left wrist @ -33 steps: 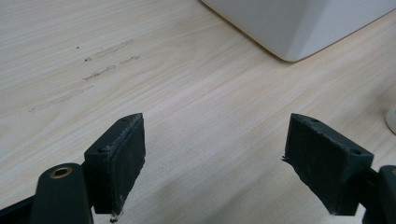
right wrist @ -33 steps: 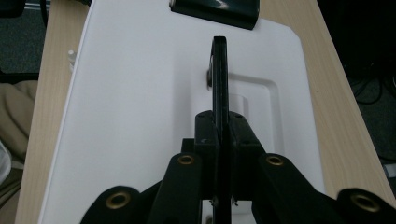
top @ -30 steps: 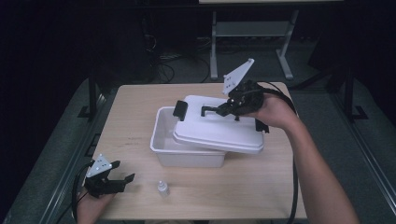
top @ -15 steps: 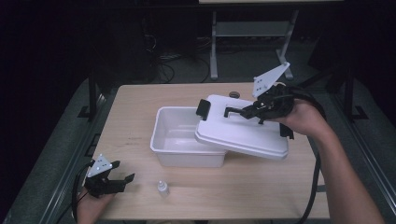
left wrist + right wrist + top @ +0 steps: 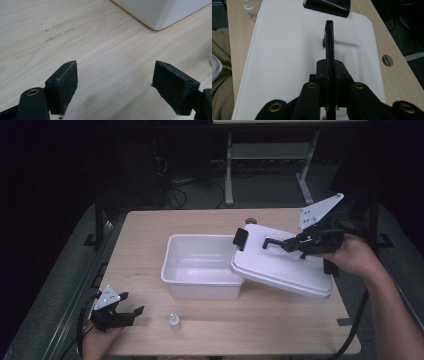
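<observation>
A white plastic box point(image 5: 202, 266) sits open at the middle of the table. Its white lid point(image 5: 280, 265) hangs tilted to the right of it, with the left edge over the box's right rim. My right gripper point(image 5: 294, 243) is shut on the lid's black handle point(image 5: 329, 35), and a black clip point(image 5: 327, 6) shows at the lid's far end. Near the front left corner my left gripper point(image 5: 131, 314) rests open just above the wood, its pads point(image 5: 68, 83) wide apart with nothing between them. A small white dropper bottle point(image 5: 173, 322) stands on the table in front of the box.
The wooden table point(image 5: 150, 235) has a round cable hole point(image 5: 251, 221) at its back edge. In the left gripper view a corner of the box point(image 5: 160, 12) lies ahead. Dark floor, cables and a metal table frame point(image 5: 270, 155) lie beyond the table.
My right gripper has carried the lid off the box to the right, leaving the box open. The left gripper has stayed in place.
</observation>
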### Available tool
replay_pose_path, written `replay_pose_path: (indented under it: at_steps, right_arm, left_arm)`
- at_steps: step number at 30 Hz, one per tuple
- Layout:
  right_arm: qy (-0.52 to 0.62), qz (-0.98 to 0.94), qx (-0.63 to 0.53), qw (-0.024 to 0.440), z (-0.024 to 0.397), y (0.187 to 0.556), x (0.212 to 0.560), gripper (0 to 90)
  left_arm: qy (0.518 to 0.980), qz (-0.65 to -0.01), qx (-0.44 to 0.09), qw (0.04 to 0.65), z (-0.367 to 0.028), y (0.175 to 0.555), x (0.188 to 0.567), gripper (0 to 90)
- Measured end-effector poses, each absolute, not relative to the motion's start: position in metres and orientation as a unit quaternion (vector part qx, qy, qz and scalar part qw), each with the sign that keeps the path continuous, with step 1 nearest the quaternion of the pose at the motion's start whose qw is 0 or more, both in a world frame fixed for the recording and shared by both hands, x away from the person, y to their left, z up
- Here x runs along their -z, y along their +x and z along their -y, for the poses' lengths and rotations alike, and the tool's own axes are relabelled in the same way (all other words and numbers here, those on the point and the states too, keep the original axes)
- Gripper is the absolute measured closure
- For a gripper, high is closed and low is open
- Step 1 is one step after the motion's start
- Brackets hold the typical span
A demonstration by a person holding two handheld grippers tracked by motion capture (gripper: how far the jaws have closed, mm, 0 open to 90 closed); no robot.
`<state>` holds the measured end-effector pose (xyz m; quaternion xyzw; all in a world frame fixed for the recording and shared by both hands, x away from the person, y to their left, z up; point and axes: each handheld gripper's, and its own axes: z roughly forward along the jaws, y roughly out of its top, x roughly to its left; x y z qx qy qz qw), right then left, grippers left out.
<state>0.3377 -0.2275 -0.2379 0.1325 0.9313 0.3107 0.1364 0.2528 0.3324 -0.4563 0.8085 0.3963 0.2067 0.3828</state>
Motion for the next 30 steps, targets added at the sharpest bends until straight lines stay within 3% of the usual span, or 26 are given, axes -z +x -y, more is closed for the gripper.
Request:
replay_pose_path:
  at_steps: [30]
  right_arm:
    - [0.194,-0.924,-0.309,0.111,0.281,0.324,0.308,83.7]
  left_arm:
    - [0.811,-0.395,-0.206,0.381,-0.331,0.254,0.457,20.3]
